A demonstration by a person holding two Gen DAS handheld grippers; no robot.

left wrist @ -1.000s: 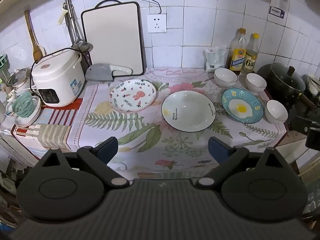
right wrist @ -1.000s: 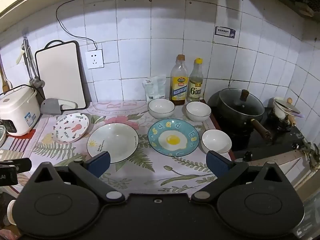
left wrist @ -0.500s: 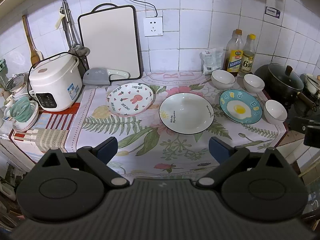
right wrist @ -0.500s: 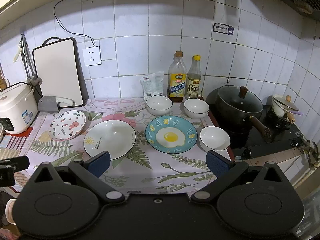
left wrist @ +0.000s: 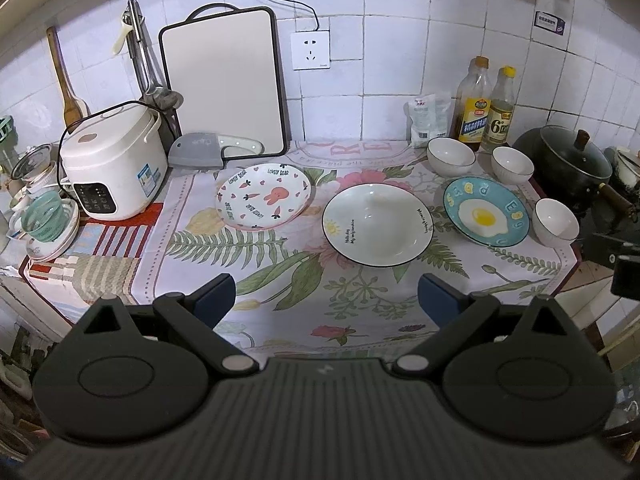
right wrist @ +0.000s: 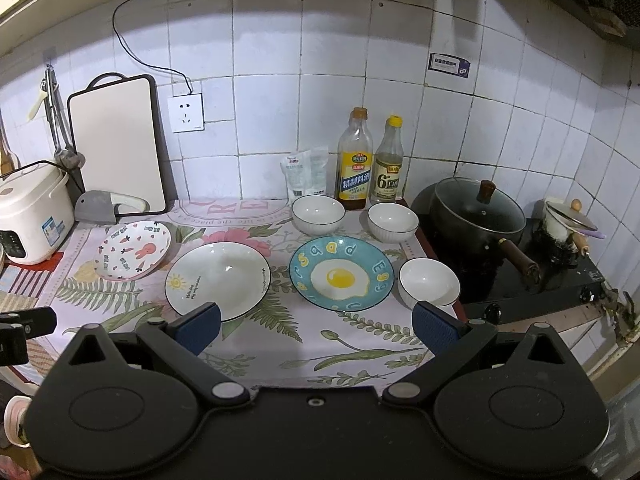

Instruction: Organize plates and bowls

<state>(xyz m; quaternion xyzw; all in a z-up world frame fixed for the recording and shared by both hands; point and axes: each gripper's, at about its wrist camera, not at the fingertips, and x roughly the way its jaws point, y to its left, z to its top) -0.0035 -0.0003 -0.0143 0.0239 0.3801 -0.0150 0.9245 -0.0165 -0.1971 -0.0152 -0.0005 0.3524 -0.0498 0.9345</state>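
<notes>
On the floral cloth lie three plates: a bunny-print plate (left wrist: 264, 196) (right wrist: 133, 250), a white deep plate (left wrist: 378, 224) (right wrist: 218, 278) and a blue fried-egg plate (left wrist: 486, 216) (right wrist: 341, 273). Three white bowls stand around the blue plate: one at the back (left wrist: 451, 157) (right wrist: 318, 214), one back right (left wrist: 513, 165) (right wrist: 393, 222), one at the right edge (left wrist: 557, 222) (right wrist: 429, 282). My left gripper (left wrist: 325, 300) is open and empty, held before the counter's front edge. My right gripper (right wrist: 316, 326) is open and empty, also near the front.
A rice cooker (left wrist: 114, 164) and stacked dishes (left wrist: 48, 224) stand at the left. A cutting board (left wrist: 224, 84) and cleaver (left wrist: 200, 151) lean at the back. Two bottles (right wrist: 354, 160) stand by the wall. A black pot (right wrist: 478, 214) sits on the stove at right.
Both grippers have pulled back and risen slightly, so the counter shows a little lower and farther in each view. Nothing on the counter has moved.
</notes>
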